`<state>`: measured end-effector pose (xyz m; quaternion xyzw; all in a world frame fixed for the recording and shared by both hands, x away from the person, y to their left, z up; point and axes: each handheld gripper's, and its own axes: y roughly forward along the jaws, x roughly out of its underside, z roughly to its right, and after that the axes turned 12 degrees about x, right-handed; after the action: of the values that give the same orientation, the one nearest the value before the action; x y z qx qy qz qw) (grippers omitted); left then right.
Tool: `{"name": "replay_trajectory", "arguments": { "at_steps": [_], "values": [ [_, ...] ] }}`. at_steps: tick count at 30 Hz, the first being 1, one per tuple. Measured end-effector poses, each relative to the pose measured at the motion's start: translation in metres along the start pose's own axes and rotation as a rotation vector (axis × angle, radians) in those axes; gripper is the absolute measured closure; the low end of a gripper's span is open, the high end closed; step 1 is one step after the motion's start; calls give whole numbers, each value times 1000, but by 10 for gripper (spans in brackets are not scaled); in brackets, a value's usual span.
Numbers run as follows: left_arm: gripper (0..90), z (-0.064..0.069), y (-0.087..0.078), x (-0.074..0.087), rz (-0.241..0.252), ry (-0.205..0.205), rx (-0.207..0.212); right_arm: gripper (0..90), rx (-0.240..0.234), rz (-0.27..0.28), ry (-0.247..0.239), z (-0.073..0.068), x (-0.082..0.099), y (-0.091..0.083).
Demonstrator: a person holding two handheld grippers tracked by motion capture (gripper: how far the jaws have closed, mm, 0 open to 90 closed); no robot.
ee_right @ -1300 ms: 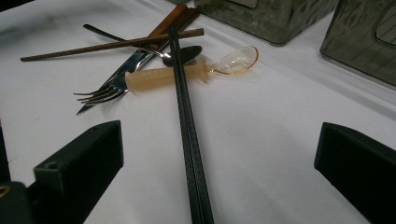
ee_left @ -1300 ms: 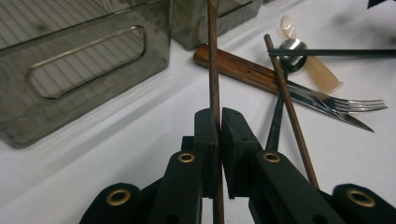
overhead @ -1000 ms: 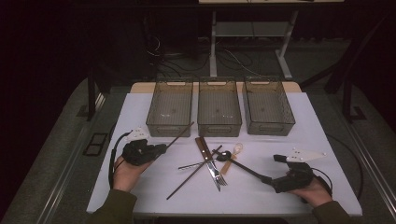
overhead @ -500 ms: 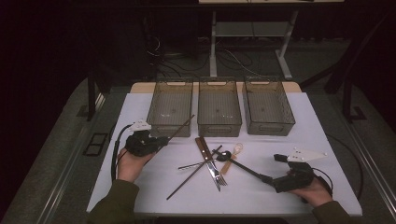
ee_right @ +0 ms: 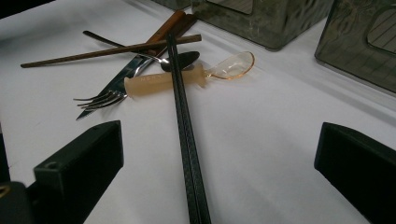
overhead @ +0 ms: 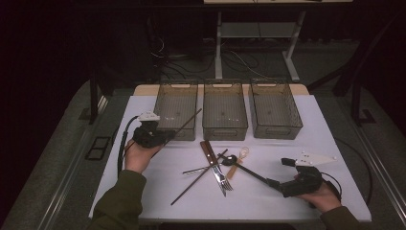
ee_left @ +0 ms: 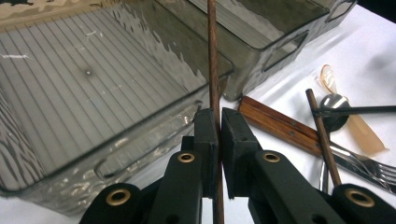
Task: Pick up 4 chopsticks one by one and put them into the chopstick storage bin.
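My left gripper (overhead: pixel 164 137) (ee_left: pixel 219 126) is shut on a thin brown chopstick (overhead: pixel 187 120) (ee_left: pixel 212 70), held lifted with its far end over the near rim of the left bin (overhead: pixel 176 108) (ee_left: pixel 93 84). My right gripper (overhead: pixel 282 173) (ee_right: pixel 219 151) rests low at the table's front right with its jaws wide open. A black chopstick (overhead: pixel 249 171) (ee_right: pixel 187 130) lies on the table between those jaws, touching neither pad. Its far end crosses the cutlery pile.
Three smoky plastic bins stand in a row at the back: left, middle (overhead: pixel 224 109) and right (overhead: pixel 275 109). At mid-table lie a second brown chopstick (overhead: pixel 196 179), a wood-handled knife (overhead: pixel 208 149), a fork (overhead: pixel 224 181), a metal spoon (overhead: pixel 231 160) and an amber plastic spoon (overhead: pixel 241 157) (ee_right: pixel 187 77).
My left gripper has carried the brown chopstick up and back toward the left bin. The right gripper has stayed put.
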<state>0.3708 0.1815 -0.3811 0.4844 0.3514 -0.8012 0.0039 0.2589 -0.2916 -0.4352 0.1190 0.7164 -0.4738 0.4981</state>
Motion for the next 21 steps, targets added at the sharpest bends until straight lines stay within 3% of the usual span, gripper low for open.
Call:
{"name": "replay_trajectory", "arguments": {
  "at_steps": [10,21],
  "values": [
    [851,-14,4,-14,-6,-24,-8,11,4,2,4,0,0,-1],
    [850,-31,5,-31,-18,-66,-48,11,4,3,5,0,0,-1]
  ]
}}
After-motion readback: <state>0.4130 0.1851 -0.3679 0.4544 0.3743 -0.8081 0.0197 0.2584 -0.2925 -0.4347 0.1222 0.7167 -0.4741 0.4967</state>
